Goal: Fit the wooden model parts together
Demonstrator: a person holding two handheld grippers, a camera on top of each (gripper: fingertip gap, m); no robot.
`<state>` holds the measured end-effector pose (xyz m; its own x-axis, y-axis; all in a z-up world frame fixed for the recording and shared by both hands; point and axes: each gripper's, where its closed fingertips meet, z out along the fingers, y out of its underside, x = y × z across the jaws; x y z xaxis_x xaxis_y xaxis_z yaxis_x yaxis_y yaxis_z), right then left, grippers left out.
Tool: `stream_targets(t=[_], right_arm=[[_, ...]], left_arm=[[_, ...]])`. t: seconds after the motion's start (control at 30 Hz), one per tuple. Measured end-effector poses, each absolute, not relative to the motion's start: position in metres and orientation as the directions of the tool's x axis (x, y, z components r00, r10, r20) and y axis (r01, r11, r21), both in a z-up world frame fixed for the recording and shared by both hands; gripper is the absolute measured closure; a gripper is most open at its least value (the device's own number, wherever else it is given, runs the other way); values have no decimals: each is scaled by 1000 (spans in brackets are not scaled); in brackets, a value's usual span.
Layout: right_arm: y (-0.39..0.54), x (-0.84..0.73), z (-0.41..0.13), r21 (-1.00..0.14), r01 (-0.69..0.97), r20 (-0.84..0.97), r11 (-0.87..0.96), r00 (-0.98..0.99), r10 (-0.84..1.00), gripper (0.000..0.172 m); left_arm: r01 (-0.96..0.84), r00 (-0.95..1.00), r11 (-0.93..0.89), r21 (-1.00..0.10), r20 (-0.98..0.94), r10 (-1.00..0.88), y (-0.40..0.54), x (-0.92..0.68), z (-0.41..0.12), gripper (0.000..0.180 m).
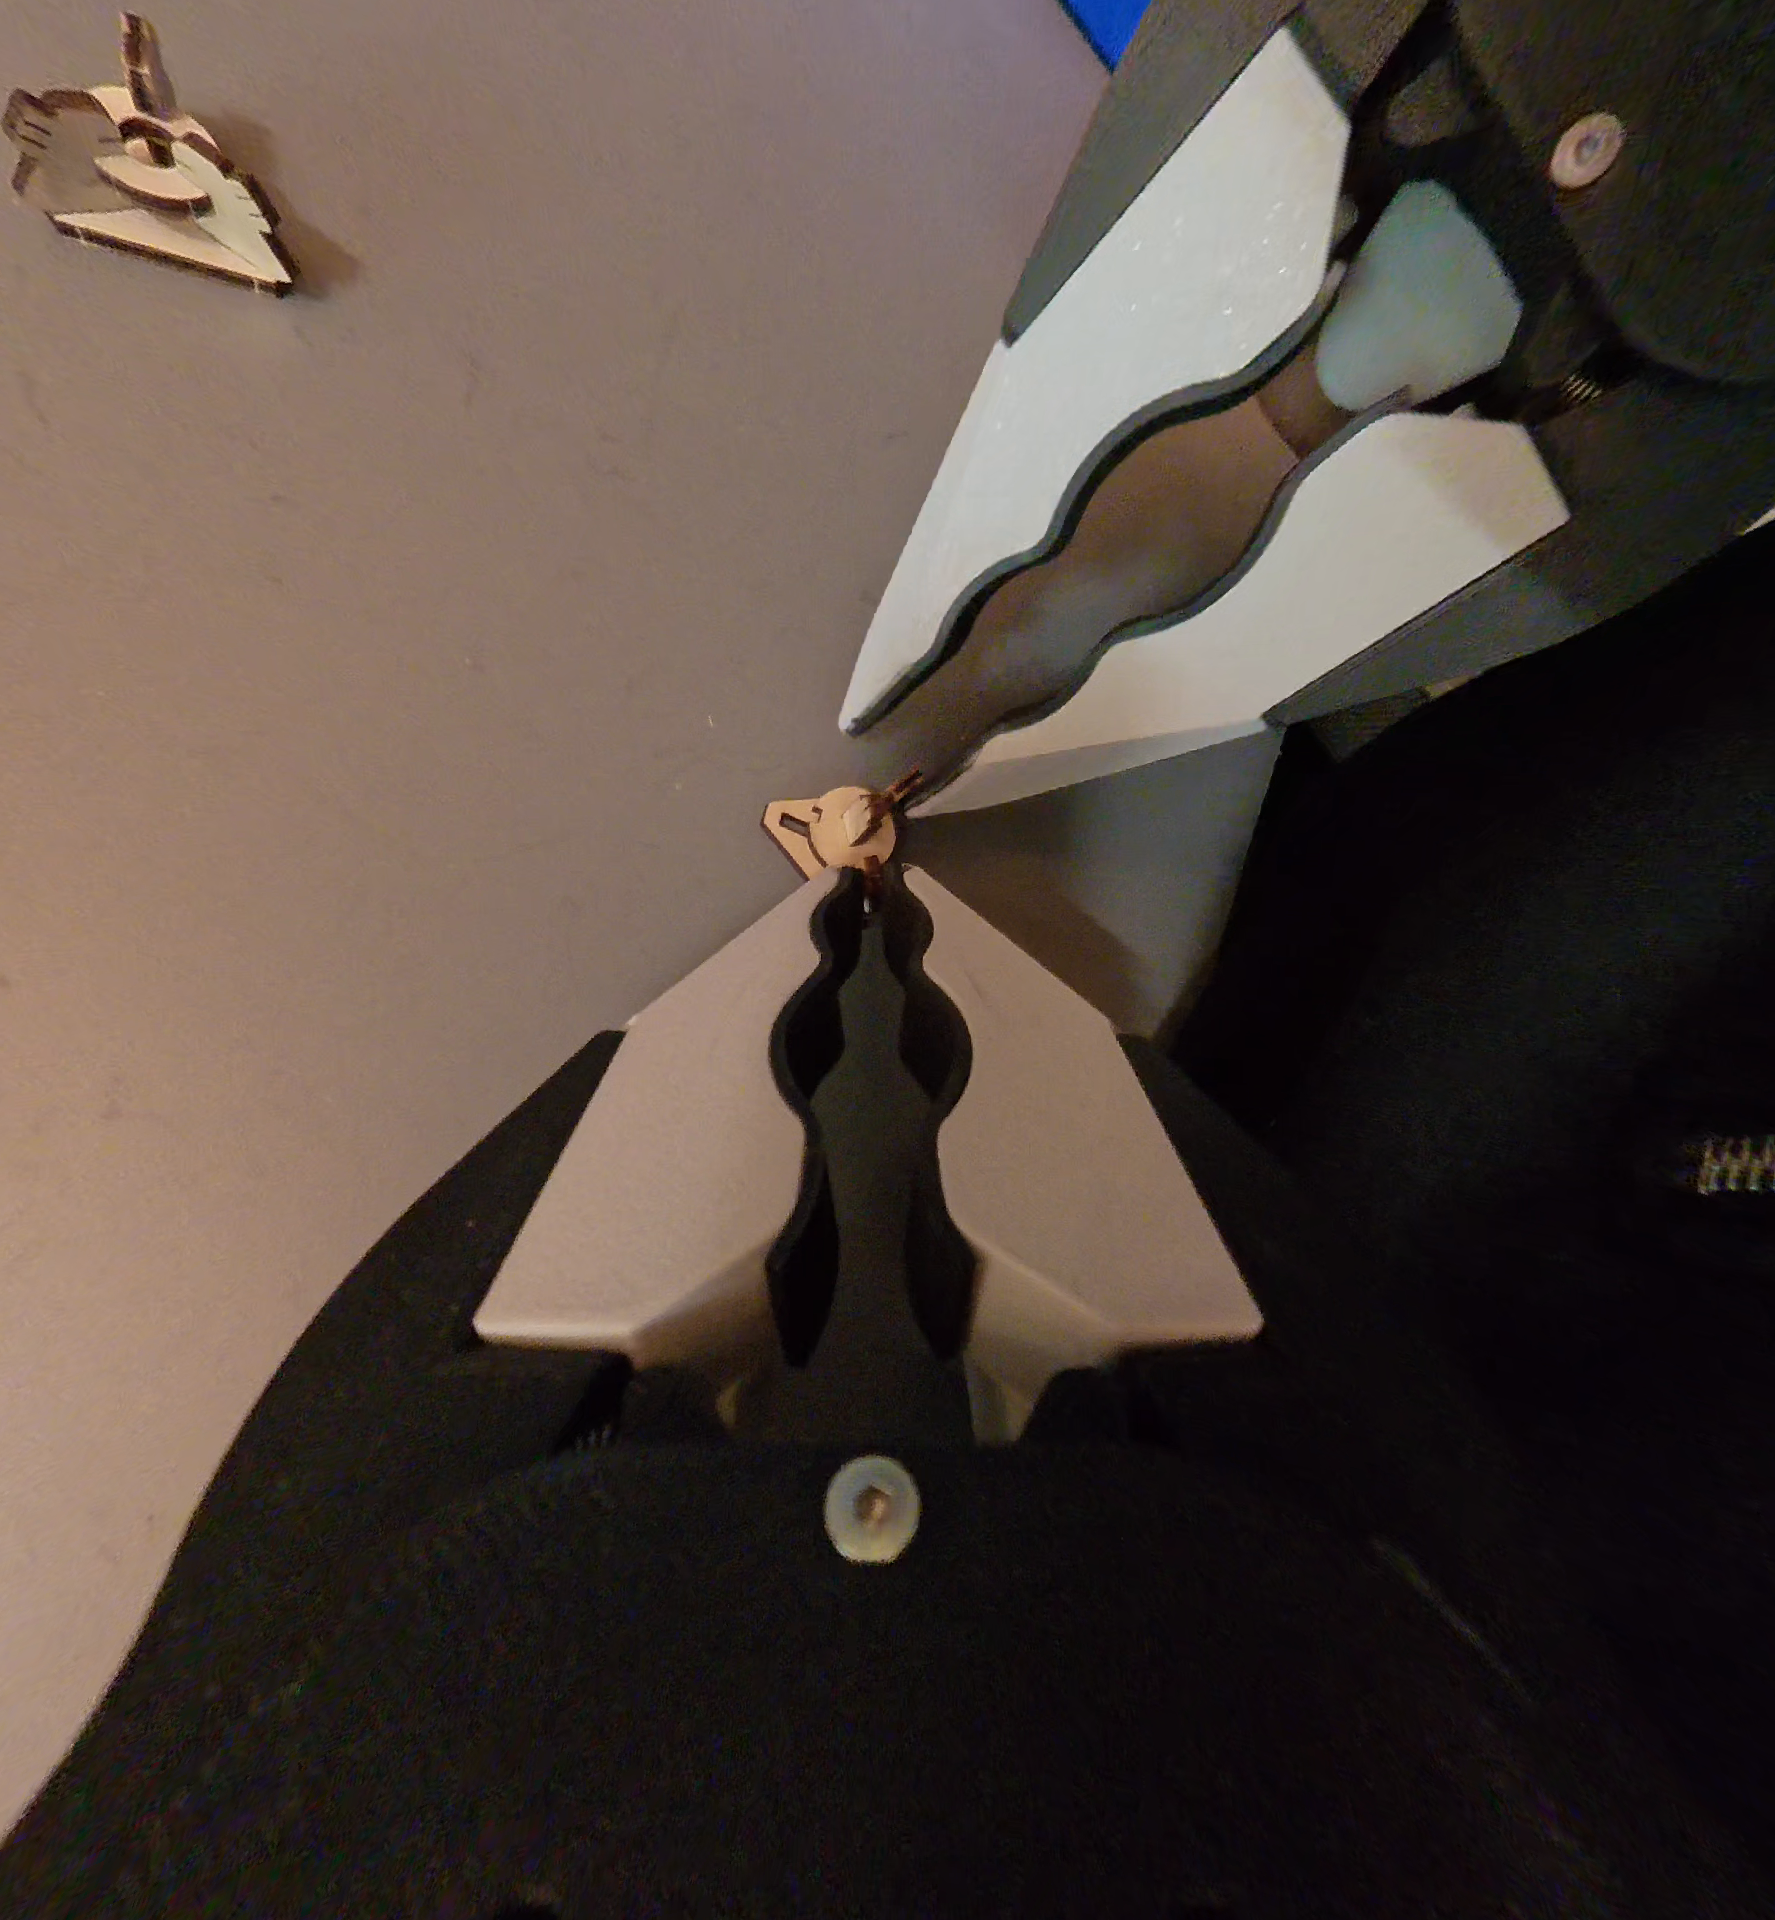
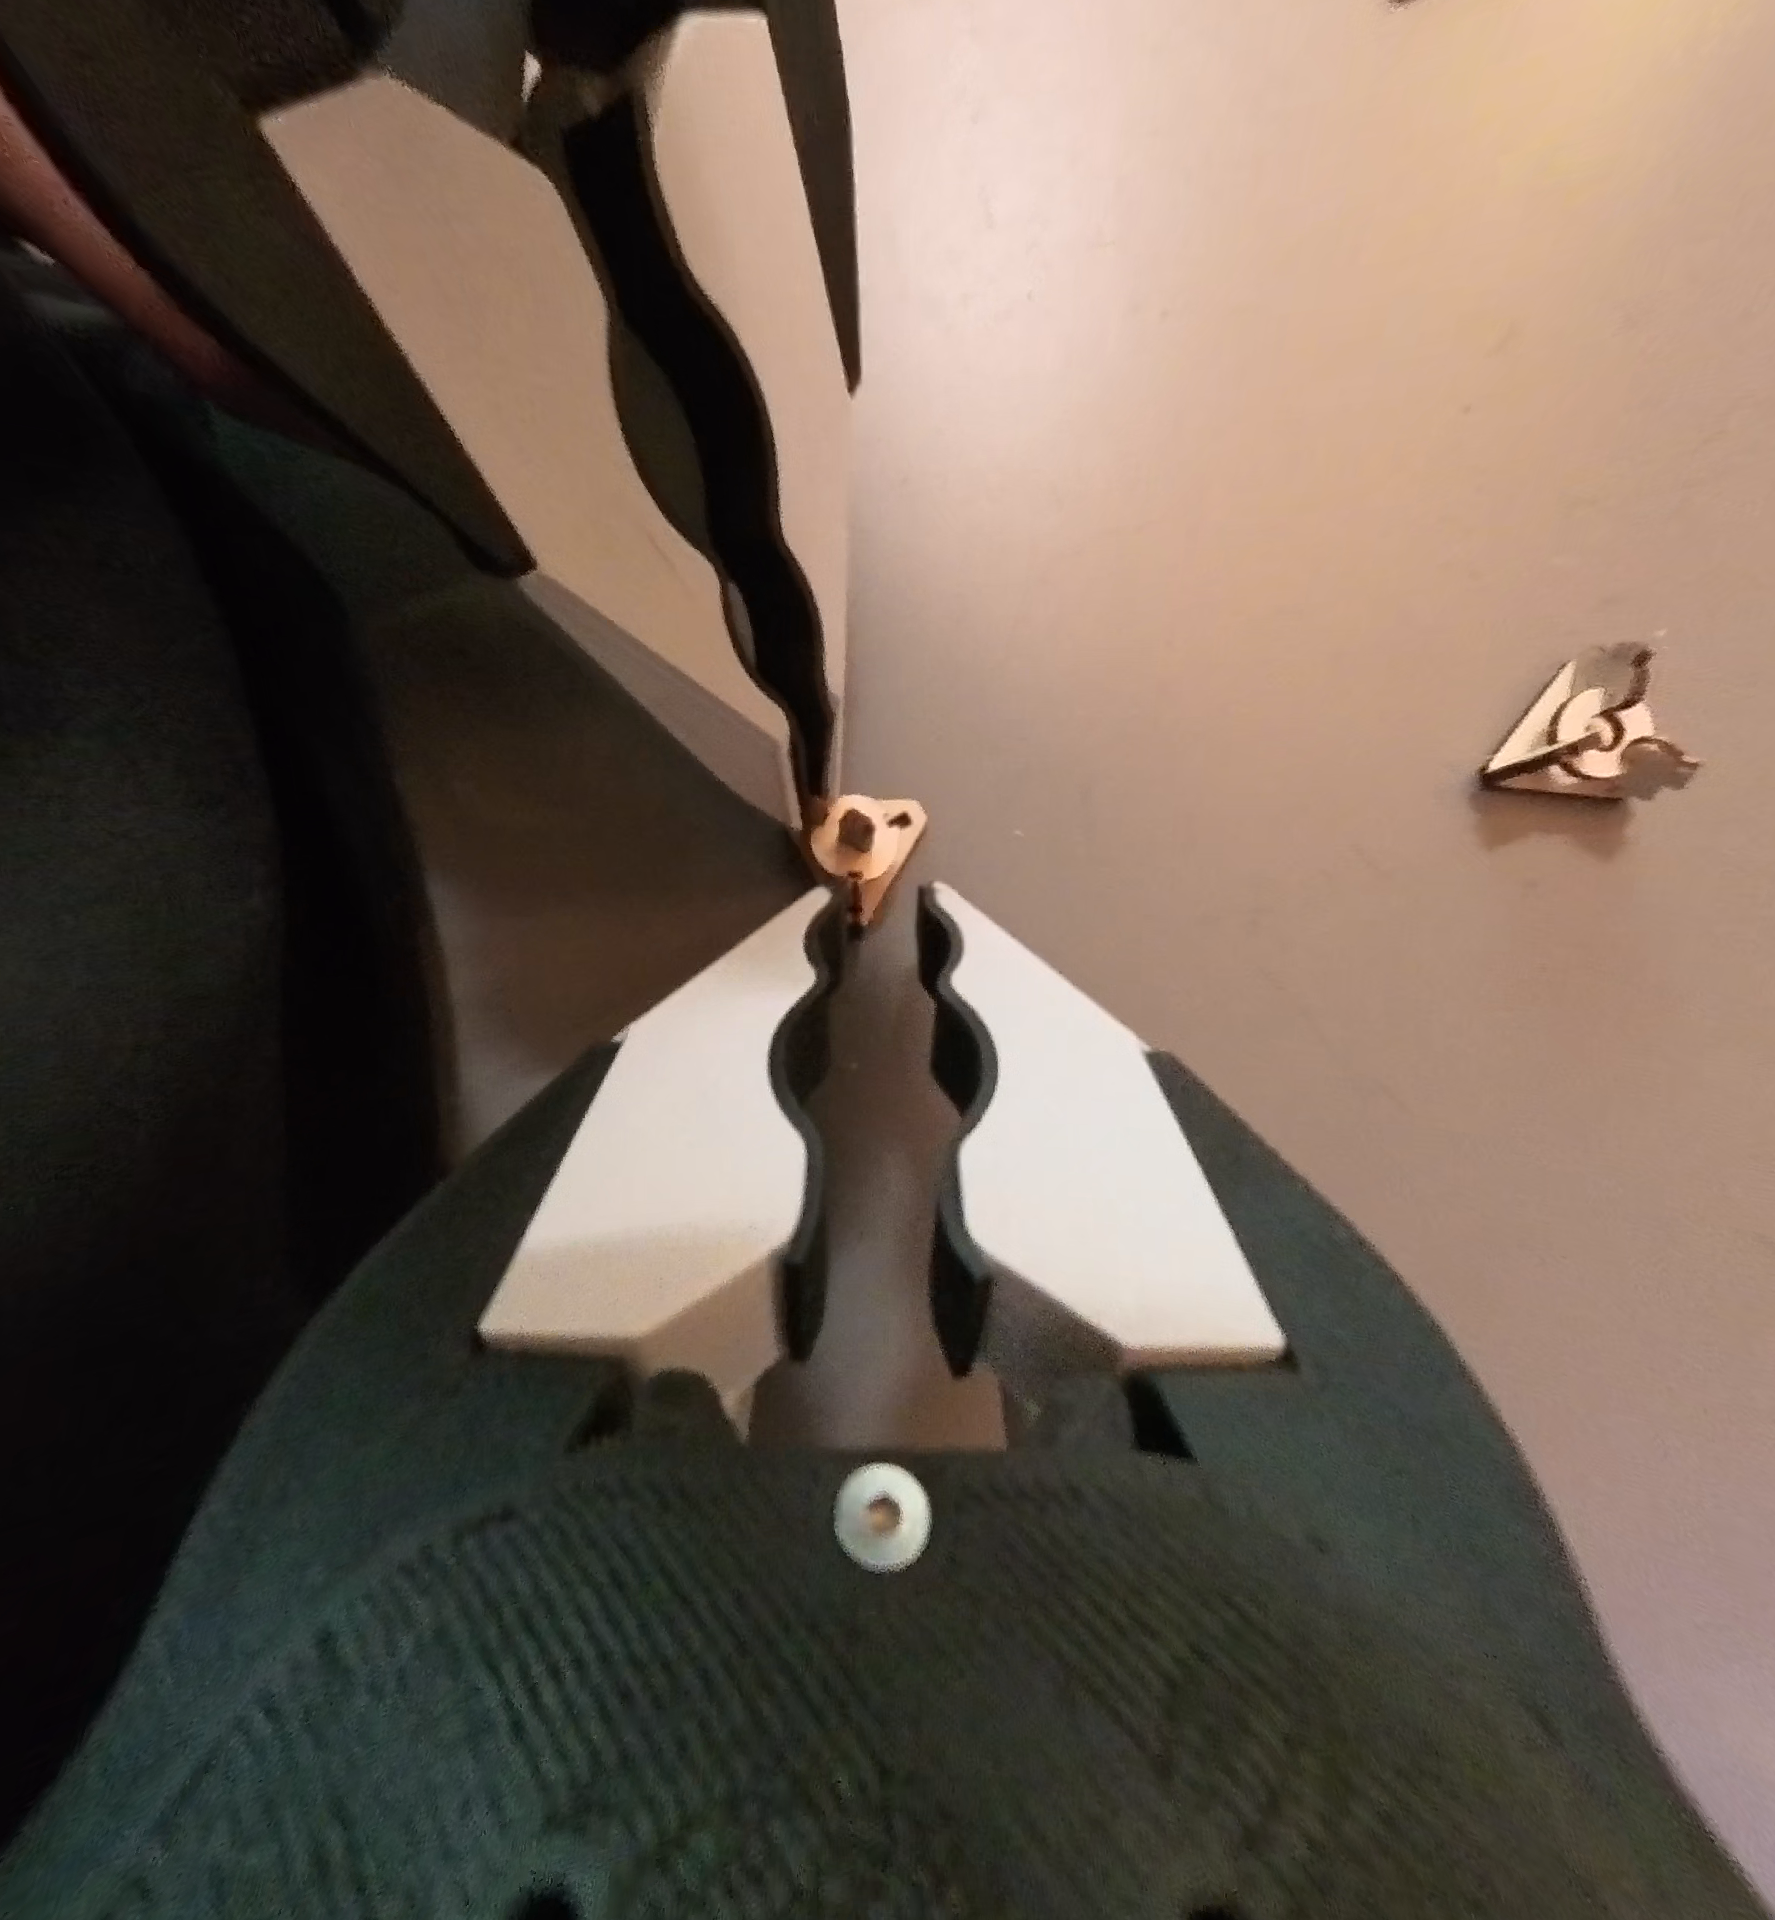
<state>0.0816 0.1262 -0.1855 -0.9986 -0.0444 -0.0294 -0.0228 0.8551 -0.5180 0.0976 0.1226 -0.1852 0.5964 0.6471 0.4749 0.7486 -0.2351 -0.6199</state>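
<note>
Left gripper (image 1: 867,891) pinching wooden piece (image 1: 829,829), thin, light, fragile; right gripper (image 2: 872,899) gaping beside it, nothing gripped.

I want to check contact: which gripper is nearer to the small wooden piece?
Left. The left gripper pinches a thin tab of the small wooden piece; the right gripper is open right at it, another tab between its fingers unpinched.

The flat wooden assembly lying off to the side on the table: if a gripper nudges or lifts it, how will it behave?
The wooden assembly looks like thin slotted sheet pieces, so probably light and stiff. It lies flat on the table, so a push likely slides it. The upright tab may snap or pull out.
</note>
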Motion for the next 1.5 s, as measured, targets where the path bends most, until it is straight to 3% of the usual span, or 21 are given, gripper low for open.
stream_targets(t=[0.1,0.63,0.87,1.0,1.13,1.3,1.4,1.5], right_arm=[[126,87,-187,-506,-32,-49,862,-997,-66,170],[124,88,-189,-397,-30,-122,917,-989,-85,171],[124,88,-189,-422,-15,-94,907,-994,-60,171],[122,87,-188,-496,0,-55,868,-998,-32,170],[119,81,-180,-591,149,-139,792,-987,82,171],[115,67,-141,-728,458,-422,510,-886,193,170],[112,68,-104,-650,715,-723,258,-686,83,171],[115,78,-92,-577,796,-812,184,-583,-28,171]], left_arm=[[744,600,-237,-624,470,648,123,97,-185,177],[780,565,-216,-587,512,647,122,97,-186,178],[765,567,-176,-620,518,640,122,99,-187,174],[756,578,-179,-630,512,636,121,98,-185,174],[767,567,-84,-636,611,553,124,102,-166,146],[628,597,17,-778,496,630,100,91,-147,140],[535,646,45,-844,442,622,100,92,-136,140],[444,705,71,-893,397,588,107,100,-120,137]])
